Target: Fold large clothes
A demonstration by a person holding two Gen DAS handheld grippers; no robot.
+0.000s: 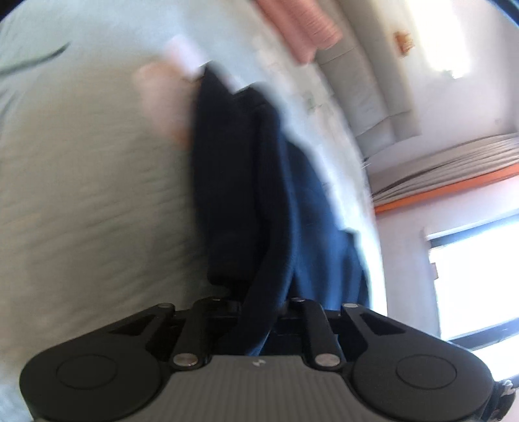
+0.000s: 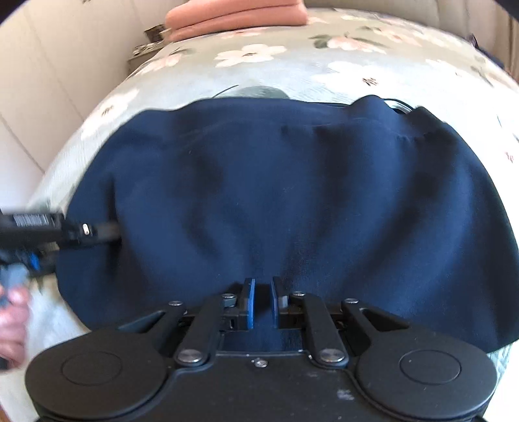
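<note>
The right gripper (image 2: 262, 300) pinches the near hem of the navy garment (image 2: 275, 194) spread on the flowered bed (image 2: 259, 52), the left gripper (image 2: 113, 232) clamps its side edge, so lift both evenly, keeping the cloth taut.

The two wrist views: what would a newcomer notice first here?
First, the big navy garment spread across the floral bedspread. Next, the right hand-held gripper pinching its near edge, and the left hand-held gripper gripping its left side. Behind lies a folded pink cloth.
</note>
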